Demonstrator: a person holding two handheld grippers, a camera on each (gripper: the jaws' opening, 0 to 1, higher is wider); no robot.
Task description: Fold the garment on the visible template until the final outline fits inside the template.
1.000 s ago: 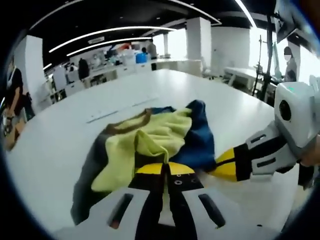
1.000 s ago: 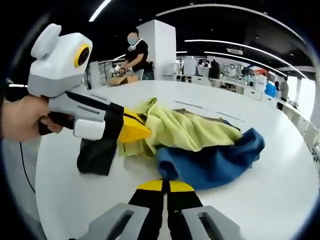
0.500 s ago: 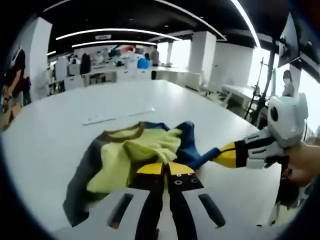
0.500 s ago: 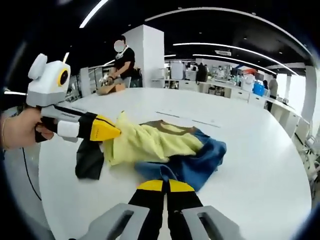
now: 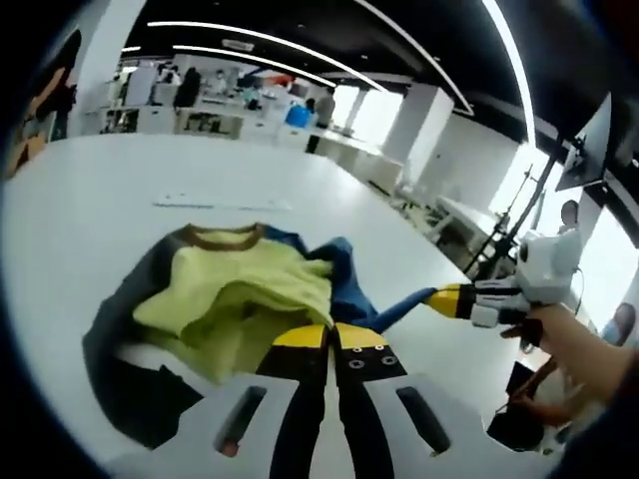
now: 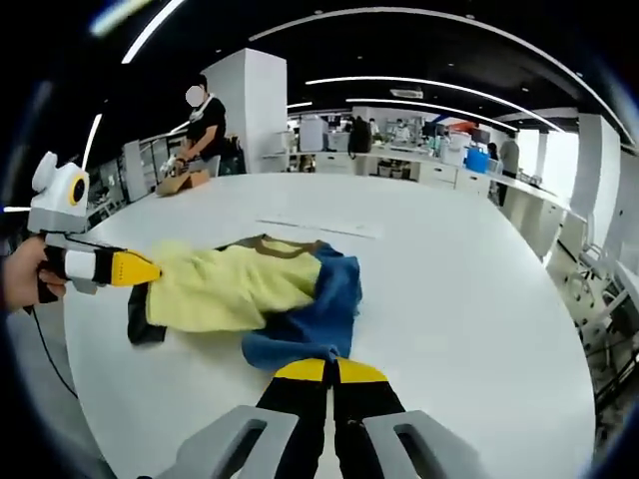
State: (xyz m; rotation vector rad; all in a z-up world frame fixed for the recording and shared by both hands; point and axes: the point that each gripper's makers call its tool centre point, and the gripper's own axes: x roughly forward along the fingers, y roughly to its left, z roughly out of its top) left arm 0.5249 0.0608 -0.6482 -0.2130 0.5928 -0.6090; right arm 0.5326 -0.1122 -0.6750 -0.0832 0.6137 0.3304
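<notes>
White round table (image 6: 479, 299) in open office carries crumpled garment (image 6: 260, 294), yellow, blue, dark panels. My left gripper (image 5: 331, 334) clamped on yellow edge; my right gripper (image 6: 331, 369) clamped on blue edge.
</notes>
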